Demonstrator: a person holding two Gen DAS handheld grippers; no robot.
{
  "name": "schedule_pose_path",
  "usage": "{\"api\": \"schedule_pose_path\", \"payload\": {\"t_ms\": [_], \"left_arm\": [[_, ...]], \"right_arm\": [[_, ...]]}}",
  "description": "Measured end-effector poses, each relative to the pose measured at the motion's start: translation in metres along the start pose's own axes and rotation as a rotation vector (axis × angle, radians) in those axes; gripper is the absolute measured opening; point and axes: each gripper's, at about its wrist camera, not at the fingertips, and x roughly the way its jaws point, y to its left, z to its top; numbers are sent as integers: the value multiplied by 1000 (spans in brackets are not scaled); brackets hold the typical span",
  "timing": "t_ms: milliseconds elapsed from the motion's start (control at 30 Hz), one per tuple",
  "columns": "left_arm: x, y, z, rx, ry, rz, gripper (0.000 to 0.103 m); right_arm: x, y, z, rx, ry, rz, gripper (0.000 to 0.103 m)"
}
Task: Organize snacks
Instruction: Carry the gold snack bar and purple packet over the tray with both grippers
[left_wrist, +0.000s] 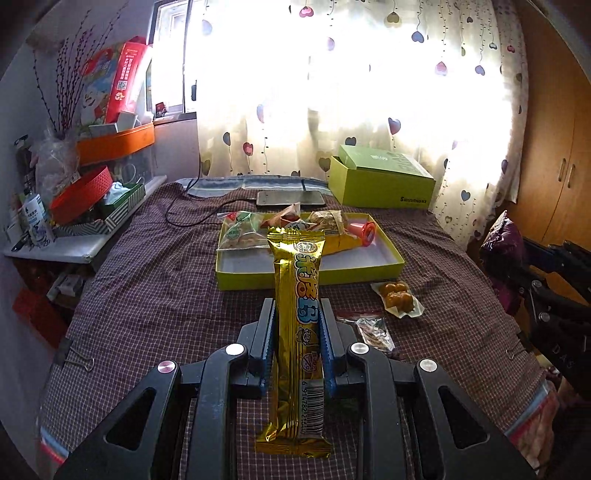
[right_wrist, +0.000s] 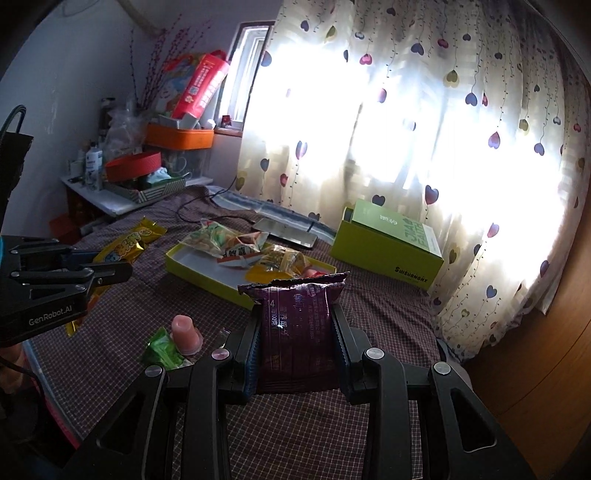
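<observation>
The left tongs are pinching a gold bar; the right tongs are clamping a purple packet, both hovering near the tray (already crowded), so either slick wrapper could slip onto the bed.

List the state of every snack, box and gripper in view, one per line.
left gripper: shut on gold snack bar
right gripper: shut on purple packet
shallow green tray: open, several snacks inside
green box: lid askew
pink jelly cup: upside down on bedspread
</observation>
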Motion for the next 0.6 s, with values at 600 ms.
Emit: {"api": "schedule_pose_path", "payload": {"t_ms": [600], "left_arm": [[32,6,2,1,52,-69,23]], "right_arm": [[53,15,3,10,98,32,32]]}}
